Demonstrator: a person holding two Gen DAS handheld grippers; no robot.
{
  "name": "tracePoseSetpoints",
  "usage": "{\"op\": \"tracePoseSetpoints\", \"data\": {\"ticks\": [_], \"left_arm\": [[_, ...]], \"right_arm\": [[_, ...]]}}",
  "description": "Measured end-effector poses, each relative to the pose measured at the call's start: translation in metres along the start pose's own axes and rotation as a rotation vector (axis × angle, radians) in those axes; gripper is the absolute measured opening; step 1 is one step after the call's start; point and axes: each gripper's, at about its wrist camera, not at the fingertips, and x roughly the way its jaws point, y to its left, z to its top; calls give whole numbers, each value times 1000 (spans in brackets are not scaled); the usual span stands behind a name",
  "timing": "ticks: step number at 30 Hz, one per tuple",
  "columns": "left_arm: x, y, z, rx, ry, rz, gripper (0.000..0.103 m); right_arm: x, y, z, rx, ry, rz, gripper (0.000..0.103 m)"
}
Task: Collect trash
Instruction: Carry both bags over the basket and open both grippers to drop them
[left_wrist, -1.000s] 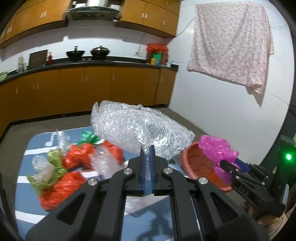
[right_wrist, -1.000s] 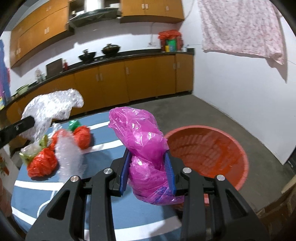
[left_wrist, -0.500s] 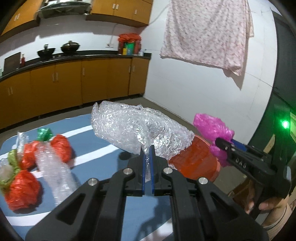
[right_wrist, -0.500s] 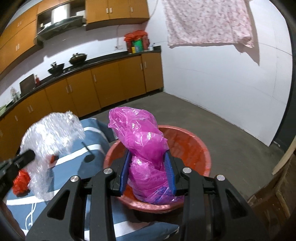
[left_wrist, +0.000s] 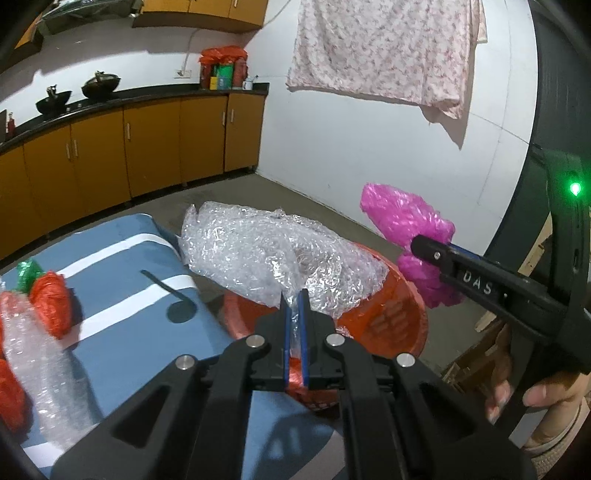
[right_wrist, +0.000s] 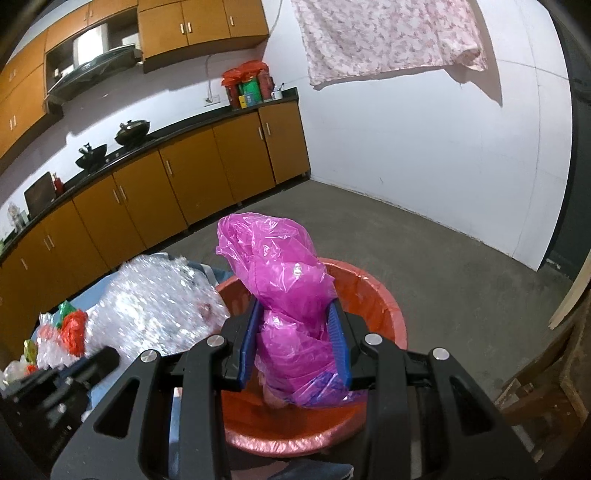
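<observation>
My left gripper (left_wrist: 294, 295) is shut on a big wad of clear bubble wrap (left_wrist: 273, 262), which hangs over the near side of a red plastic basin (left_wrist: 391, 321) on the floor. My right gripper (right_wrist: 293, 312) is shut on a crumpled magenta plastic bag (right_wrist: 280, 273), held above the same red basin (right_wrist: 373, 295). In the left wrist view the right gripper (left_wrist: 417, 245) comes in from the right with the magenta bag (left_wrist: 402, 218) over the basin's far rim. The bubble wrap (right_wrist: 159, 306) shows left of the bag in the right wrist view.
A blue cloth with white stripes (left_wrist: 122, 302) covers the table at left. On it lie red bags (left_wrist: 51, 299), a green scrap (left_wrist: 27, 271) and more bubble wrap (left_wrist: 40, 373). Wooden cabinets (left_wrist: 147, 144) line the back wall; cardboard (right_wrist: 546, 373) stands at right.
Both grippers have swung right, away from the table, carrying their loads. The basin now lies under the bubble wrap and the magenta bag.
</observation>
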Motion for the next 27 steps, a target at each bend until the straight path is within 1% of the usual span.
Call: {"op": "tracePoseSetpoints", "data": {"ticks": [6, 9, 10, 11, 12, 13, 14, 16, 18, 20, 22, 25, 27], "left_arm": [[24, -4, 0, 12, 30, -26, 6], [34, -5, -1, 15, 45, -27, 9], [36, -3, -2, 11, 49, -24, 13], [36, -1, -3, 7, 53, -22, 17], [38, 0, -3, 2, 55, -17, 27], [37, 2, -5, -2, 53, -8, 34], [37, 3, -5, -3, 51, -2, 36], [35, 8, -7, -12, 50, 7, 43], [33, 12, -8, -25, 49, 19, 47], [27, 16, -8, -37, 39, 35, 55], [15, 22, -10, -45, 15, 65, 69], [-2, 26, -13, -37, -21, 119, 81], [-18, 29, -16, -29, -45, 160, 87]], "right_arm": [[14, -8, 5, 46, 10, 18, 35], [19, -11, 10, 56, 8, 39, 39], [21, -13, 10, 65, 11, 54, 41], [22, -14, 10, 69, 13, 60, 46], [21, -15, 9, 75, 11, 67, 49], [20, -16, 8, 78, 7, 69, 56], [19, -18, 9, 79, 4, 69, 59], [17, -20, 7, 78, -2, 69, 64], [14, -21, 3, 71, -5, 55, 69], [9, -22, -1, 59, -13, 29, 82], [4, -23, -6, 46, -18, 7, 89], [2, -21, -11, 37, -2, -3, 90], [1, -19, -13, 32, 10, 0, 91]]}}
